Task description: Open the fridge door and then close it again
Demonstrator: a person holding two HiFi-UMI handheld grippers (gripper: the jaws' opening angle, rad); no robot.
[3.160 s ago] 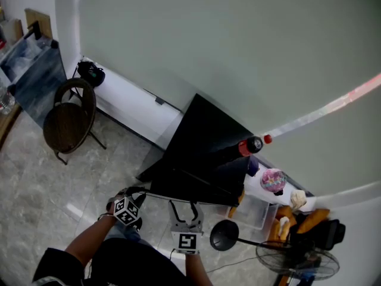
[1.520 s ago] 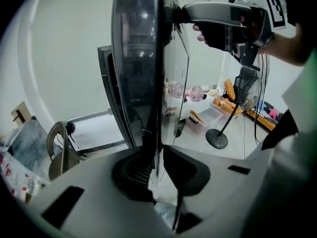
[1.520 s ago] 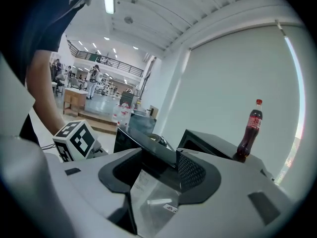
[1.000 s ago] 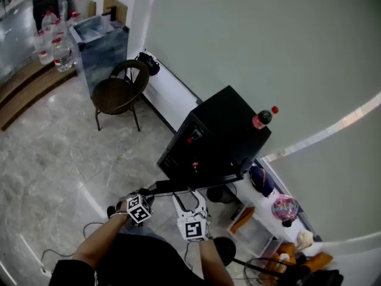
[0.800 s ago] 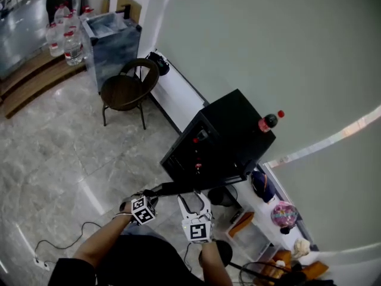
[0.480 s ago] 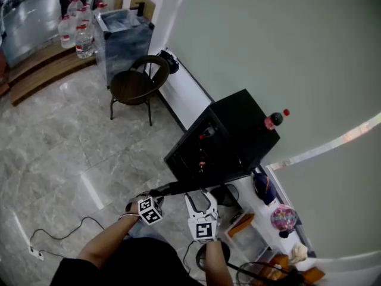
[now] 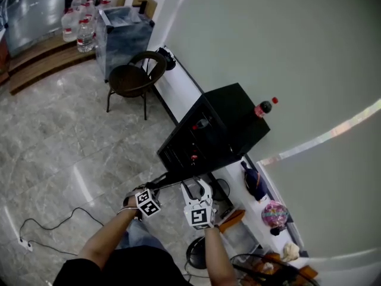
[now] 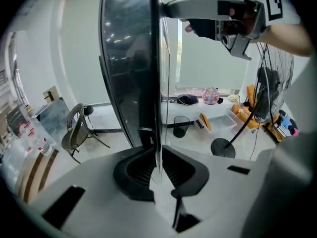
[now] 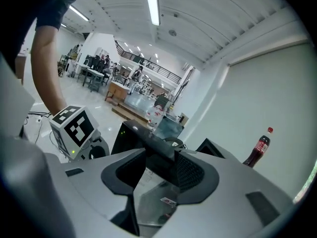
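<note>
The black mini fridge (image 7: 229,121) stands against the wall with its glass door (image 7: 172,180) swung out, so only the door's thin edge shows from the head view. My left gripper (image 7: 146,190) is shut on the door's free edge, and its pads (image 8: 143,170) pinch the pane (image 8: 129,73). My right gripper (image 7: 191,186) straddles the door's top edge (image 9: 158,162). Its jaws are closing, the right pad is against the dark edge, and a gap remains at the left pad. The left gripper's marker cube (image 9: 74,128) sits beside it. A cola bottle (image 7: 262,108) stands on the fridge.
A round chair (image 7: 134,76) and a blue cabinet (image 7: 122,28) stand left of the fridge. A low white shelf (image 7: 238,177) with a bin (image 8: 182,125) and small things runs to the right. A fan's stand (image 8: 225,145) is close by, and a cable (image 7: 47,225) lies on the floor.
Both grippers have travelled sideways together with the door's edge. The left stays clamped on it. The right gripper's jaws have narrowed around the top edge.
</note>
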